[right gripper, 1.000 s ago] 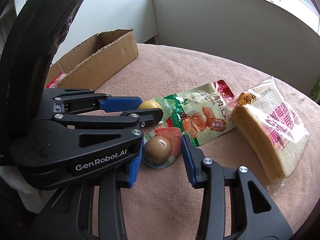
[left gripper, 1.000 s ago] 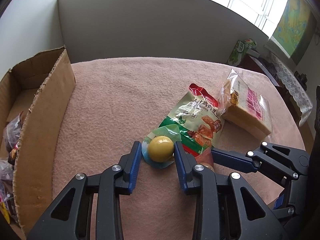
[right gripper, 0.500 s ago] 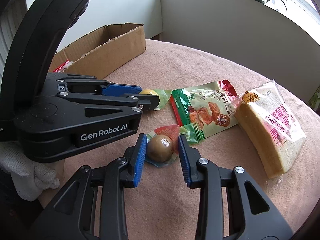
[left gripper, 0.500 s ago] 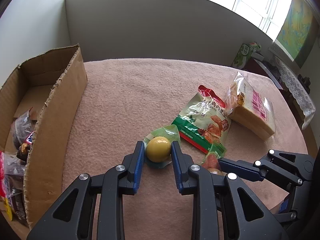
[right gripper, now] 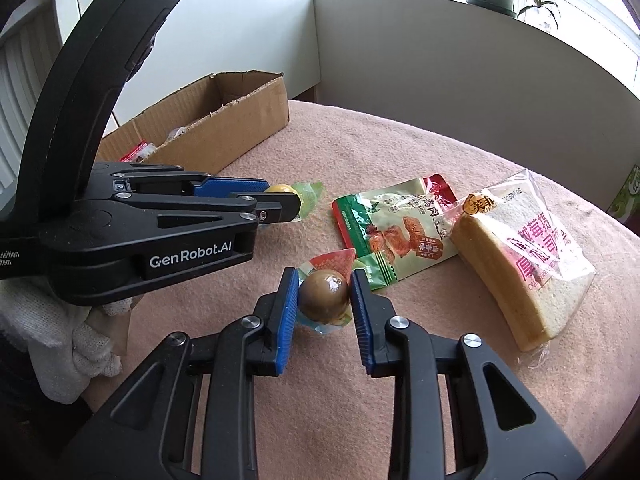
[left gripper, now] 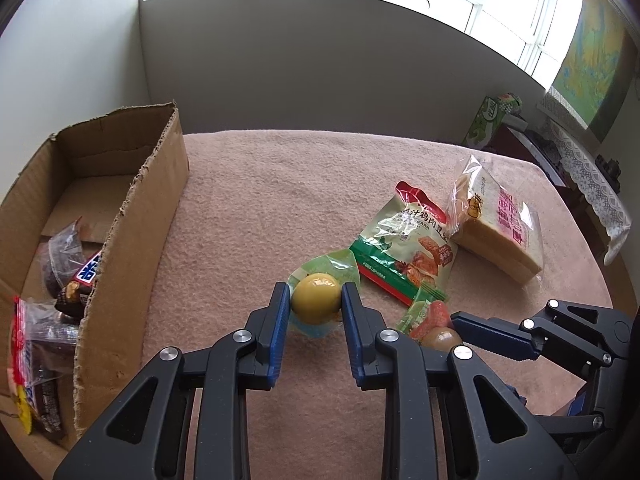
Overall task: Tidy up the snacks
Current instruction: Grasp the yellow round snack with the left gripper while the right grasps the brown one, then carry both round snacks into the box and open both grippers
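My left gripper (left gripper: 315, 303) is shut on a yellow packaged egg (left gripper: 316, 298) in a green wrapper and holds it above the pink cloth; the egg also shows in the right wrist view (right gripper: 283, 189). My right gripper (right gripper: 325, 295) is shut on a brown packaged egg (right gripper: 324, 296) in a red and green wrapper, lifted off the cloth; it shows in the left wrist view (left gripper: 440, 338). A green chicken snack bag (left gripper: 404, 246) and a wrapped bread loaf (left gripper: 498, 226) lie on the table. A cardboard box (left gripper: 136, 216) at the left holds several wrapped snacks (left gripper: 68, 264).
The table wears a pink cloth (left gripper: 260, 200), with a grey wall close behind it. A green carton (left gripper: 490, 120) and a side cabinet with a lace cover (left gripper: 588, 184) stand beyond the right edge. A gloved hand (right gripper: 60, 336) holds the left gripper.
Both grippers closed on their eggs and lifted them back from the snack bag. The views rose, and more of the box interior shows.
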